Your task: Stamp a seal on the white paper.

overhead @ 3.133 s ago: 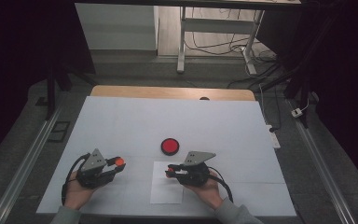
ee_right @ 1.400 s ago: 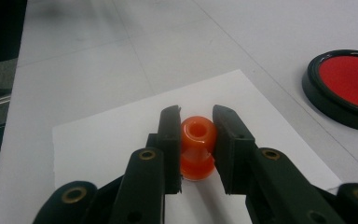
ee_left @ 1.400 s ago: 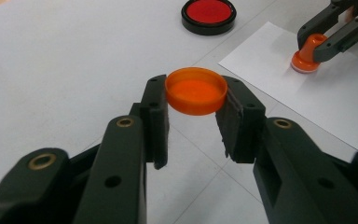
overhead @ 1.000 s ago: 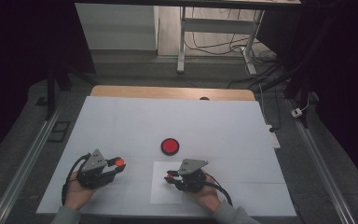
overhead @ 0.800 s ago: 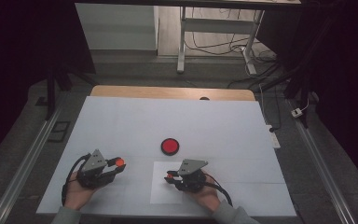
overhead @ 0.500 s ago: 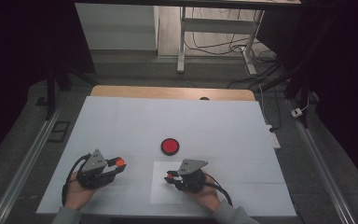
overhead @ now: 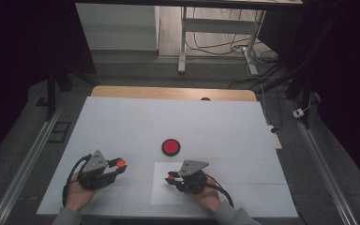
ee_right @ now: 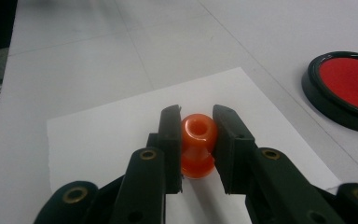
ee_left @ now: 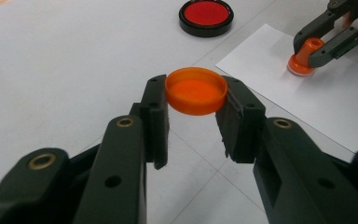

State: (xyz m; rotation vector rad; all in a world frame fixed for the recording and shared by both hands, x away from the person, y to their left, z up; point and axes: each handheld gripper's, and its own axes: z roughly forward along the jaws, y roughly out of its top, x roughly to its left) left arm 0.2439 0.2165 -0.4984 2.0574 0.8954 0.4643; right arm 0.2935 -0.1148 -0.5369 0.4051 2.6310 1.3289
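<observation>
A: Orange plastic on both sides. Starting at the left: the left gripper (ee_left: 196,116) is clamping an orange cap (ee_left: 196,90) between its jaws, holding it off the white tabletop (overhead: 122,122). That hand (overhead: 77,194) is lying low near the tabletop's near edge, gripper pointing toward the other one, and it is sitting just as it was three seconds ago.

B: So what is changing?

A: The right side. The right gripper (ee_right: 196,147) is closed on an orange stamp (ee_right: 196,144) by its neck, and compared with three seconds ago it is sitting lower and nearer the person, over the sheet of paper (ee_right: 102,135). In the left gripper view the stamp's base looks to be touching the paper.

B: Meaning a print is being made?

A: I'm judging so; the red ink pad (overhead: 171,146) is lying open ahead of that gripper, beyond the paper. The right hand (overhead: 206,197) is coming in low from the near edge, jaws angled down onto the sheet.
</observation>
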